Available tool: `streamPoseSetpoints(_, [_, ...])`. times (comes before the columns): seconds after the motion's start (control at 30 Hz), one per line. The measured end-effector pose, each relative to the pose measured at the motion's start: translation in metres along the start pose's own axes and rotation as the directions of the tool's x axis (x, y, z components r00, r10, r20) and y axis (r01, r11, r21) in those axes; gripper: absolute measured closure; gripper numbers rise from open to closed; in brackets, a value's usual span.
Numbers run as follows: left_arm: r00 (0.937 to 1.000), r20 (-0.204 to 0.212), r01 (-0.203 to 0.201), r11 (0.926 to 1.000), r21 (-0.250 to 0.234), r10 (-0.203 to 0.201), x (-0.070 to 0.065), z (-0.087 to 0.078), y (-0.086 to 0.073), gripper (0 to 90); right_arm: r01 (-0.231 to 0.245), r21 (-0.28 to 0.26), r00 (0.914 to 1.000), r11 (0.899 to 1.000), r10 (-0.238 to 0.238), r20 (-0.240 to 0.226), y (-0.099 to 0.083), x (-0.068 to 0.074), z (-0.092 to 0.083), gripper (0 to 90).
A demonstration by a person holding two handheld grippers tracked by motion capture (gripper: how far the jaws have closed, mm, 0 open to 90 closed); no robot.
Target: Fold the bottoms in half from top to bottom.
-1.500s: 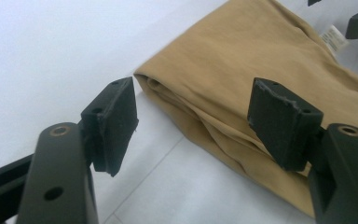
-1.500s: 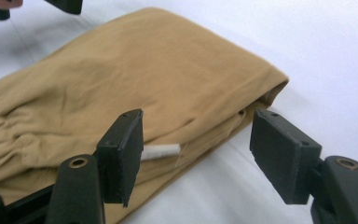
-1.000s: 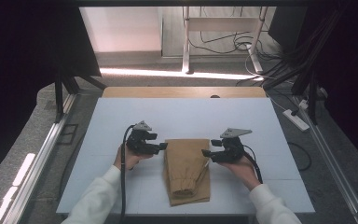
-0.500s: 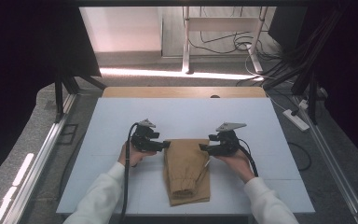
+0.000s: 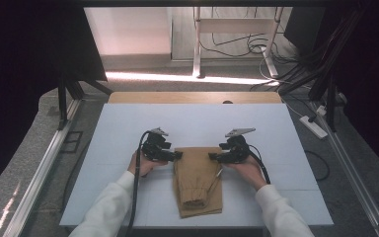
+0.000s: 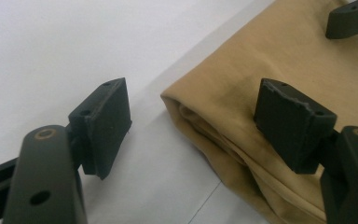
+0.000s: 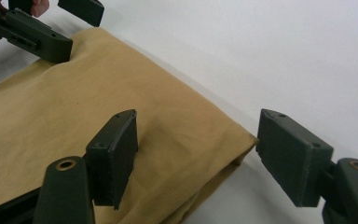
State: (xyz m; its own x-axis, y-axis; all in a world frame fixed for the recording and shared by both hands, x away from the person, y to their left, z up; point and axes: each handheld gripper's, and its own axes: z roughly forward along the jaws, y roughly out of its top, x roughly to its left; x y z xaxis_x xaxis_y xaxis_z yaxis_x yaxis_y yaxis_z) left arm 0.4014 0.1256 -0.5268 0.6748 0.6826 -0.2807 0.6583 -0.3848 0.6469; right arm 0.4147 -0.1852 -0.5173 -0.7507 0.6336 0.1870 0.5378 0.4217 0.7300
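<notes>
Folded tan trousers [image 5: 198, 178] lie on the white table [image 5: 113, 133], near its front edge and about midway across, with the elastic waistband toward the person and the folded end pointing away. At the far left corner of that folded end sits the left gripper [image 5: 177, 155], held in the person's left hand [image 5: 142, 164], its cable [image 5: 137, 192] trailing back along the white sleeve [image 5: 109, 210]. In the left gripper view the left gripper [image 6: 193, 123] has its jaws spread wide: one pad stands over bare table, the other over the cloth, and the trousers' corner [image 6: 223, 116] lies between them without either pad pressing on it. Those jaws have just been opening a little. Across the cloth, at the far right corner, the right gripper [image 5: 212, 156] is held in the right hand [image 5: 246, 169] and points inward toward its partner. In the right gripper view the right gripper [image 7: 198, 154] is likewise spread, one pad over the fabric, the other over the table beyond the trousers' corner [image 7: 191, 140], neither clamping; its jaws have just been opening too. Both grippers lie near each other, their tips apart above the cloth.
</notes>
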Motion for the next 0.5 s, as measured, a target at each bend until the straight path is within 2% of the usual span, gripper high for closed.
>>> streamPoseSetpoints(0.17, [0.9999, 0.016, 0.002, 0.9998, 0.018, -0.002, 0.0013, 0.0041, -0.0016, 27.5, -0.006, 0.024, 0.9999, 1.000, 0.006, -0.015, -0.0012, -0.0007, 0.0063, 29.8])
streamPoseSetpoints(0.3, [0.9990, 0.044, 0.001, 0.9996, 0.028, -0.002, 0.0019, 0.0054, -0.0031, 33.9, -0.009, 0.037, 0.9997, 0.999, 0.010, -0.022, -0.0025, -0.0006, 0.0086, 31.2])
streamPoseSetpoints(0.4, [0.9980, 0.064, -0.002, 0.9995, 0.033, 0.000, 0.0023, 0.0064, -0.0040, 41.5, -0.011, 0.054, 0.9992, 0.998, 0.013, -0.038, -0.0032, -0.0005, 0.0088, 34.7])
streamPoseSetpoints(0.5, [0.9975, 0.071, 0.000, 0.9994, 0.035, -0.003, 0.0025, 0.0065, -0.0046, 45.4, -0.009, 0.056, 0.9990, 0.998, 0.012, -0.043, -0.0033, 0.0004, 0.0089, 40.1])
